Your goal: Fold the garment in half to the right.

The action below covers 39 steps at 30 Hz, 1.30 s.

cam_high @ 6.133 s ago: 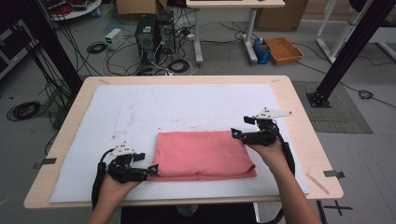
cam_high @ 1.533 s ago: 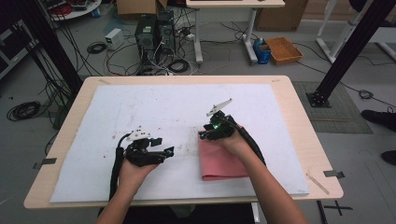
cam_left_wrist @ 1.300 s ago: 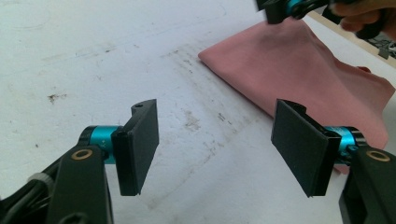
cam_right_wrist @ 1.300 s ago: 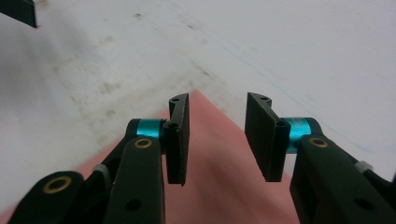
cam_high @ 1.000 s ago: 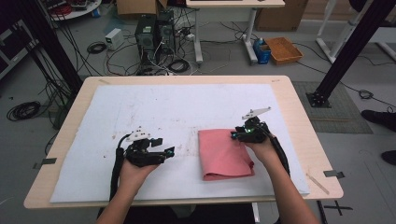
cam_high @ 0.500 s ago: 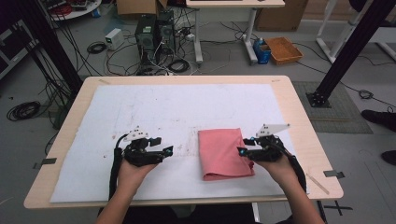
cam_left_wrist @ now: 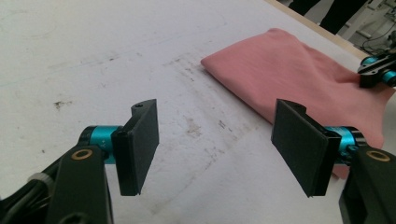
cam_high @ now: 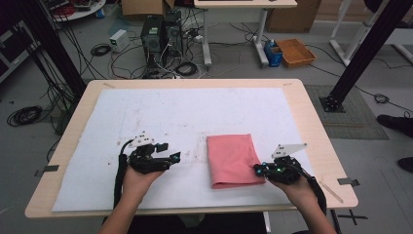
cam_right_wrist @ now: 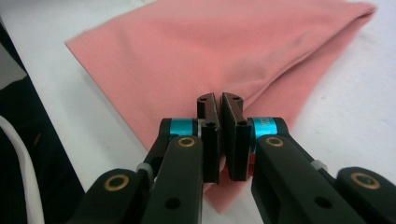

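A pink cloth (cam_high: 233, 158), folded to a narrow rectangle, lies flat on the white mat right of centre. My right gripper (cam_high: 257, 169) sits at its near right corner. In the right gripper view its jaws (cam_right_wrist: 219, 100) have just been closing and stand shut, with a bit of the pink cloth (cam_right_wrist: 210, 51) pinched low between them. My left gripper (cam_high: 171, 157) rests on the mat left of the cloth, pointing toward it. Its jaws are open with nothing between them (cam_left_wrist: 219, 144). The left gripper view has the cloth (cam_left_wrist: 299, 70) ahead and the right gripper (cam_left_wrist: 373, 74) at its far edge.
A white mat (cam_high: 160, 112), stained in places, covers most of the wooden table (cam_high: 311, 122). The table's front edge is close under both hands. Computers, cables and an orange bin (cam_high: 296, 51) stand on the floor beyond the table.
The cloth went from a wide rectangle to half that width. Over the last second my right gripper moved from the cloth's far right side to its near right corner and shut. The left gripper stayed put.
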Available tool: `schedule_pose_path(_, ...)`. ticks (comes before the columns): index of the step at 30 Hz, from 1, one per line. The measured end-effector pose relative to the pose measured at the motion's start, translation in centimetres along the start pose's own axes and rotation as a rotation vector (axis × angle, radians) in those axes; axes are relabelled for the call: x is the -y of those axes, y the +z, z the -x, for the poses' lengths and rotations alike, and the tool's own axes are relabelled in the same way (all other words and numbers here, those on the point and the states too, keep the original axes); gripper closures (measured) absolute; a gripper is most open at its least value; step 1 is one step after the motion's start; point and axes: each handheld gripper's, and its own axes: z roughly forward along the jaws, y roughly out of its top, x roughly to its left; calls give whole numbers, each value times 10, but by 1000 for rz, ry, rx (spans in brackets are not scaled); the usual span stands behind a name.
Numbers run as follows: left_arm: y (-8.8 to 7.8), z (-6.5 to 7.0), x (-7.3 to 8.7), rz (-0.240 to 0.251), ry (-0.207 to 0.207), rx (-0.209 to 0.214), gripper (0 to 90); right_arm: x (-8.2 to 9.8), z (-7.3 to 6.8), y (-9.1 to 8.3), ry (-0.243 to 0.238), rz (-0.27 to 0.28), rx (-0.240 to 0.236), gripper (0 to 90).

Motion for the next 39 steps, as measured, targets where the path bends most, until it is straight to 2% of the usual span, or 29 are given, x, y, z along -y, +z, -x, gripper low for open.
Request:
schedule_pose_path(3,0,-1,0,3,-3,-3,322,3,1,-6,15,7,2,861)
schedule_pose_path(7,0,1,0,1,0,3,323,14,6,-2,45,-10,5,837)
schedule_pose_path(8,0,1,-1,1,3,6,323,17,7,-2,56,-9,1,808)
schedule_pose_path(11,1,3,-1,3,3,11,322,18,11,-8,69,22,20,625)
schedule_pose_path(13,1,3,-2,4,1,11,317,12,11,-15,55,72,49,534)
schedule_pose_path(14,1,3,-2,5,-1,10,316,7,11,-17,51,99,56,517)
schedule_pose_path(17,-1,2,-4,16,-7,5,316,-13,0,-14,-2,175,41,461)
schedule_pose_path(19,-3,0,-5,24,-11,-3,312,-26,-12,-2,-47,194,0,451)
schedule_pose_path(22,-7,-5,-6,32,-20,-14,301,-41,-29,26,-102,163,-53,435)
schedule_pose_path(25,-8,-9,-5,36,-25,-21,294,-47,-41,52,-134,113,-79,465)
schedule_pose_path(30,-10,-11,-5,40,-27,-26,288,-45,-53,78,-176,40,-83,551)
schedule_pose_path(32,-10,-11,-5,40,-26,-25,288,-42,-58,84,-200,3,-81,574)
schedule_pose_path(35,-10,-10,-5,37,-21,-21,288,-39,-60,87,-214,9,-68,572)
schedule_pose_path(37,-9,-9,-5,38,-21,-19,288,-40,-58,83,-204,21,-73,524)
schedule_pose_path(39,-10,-9,-5,40,-18,-19,288,-42,-55,73,-181,50,-59,438)
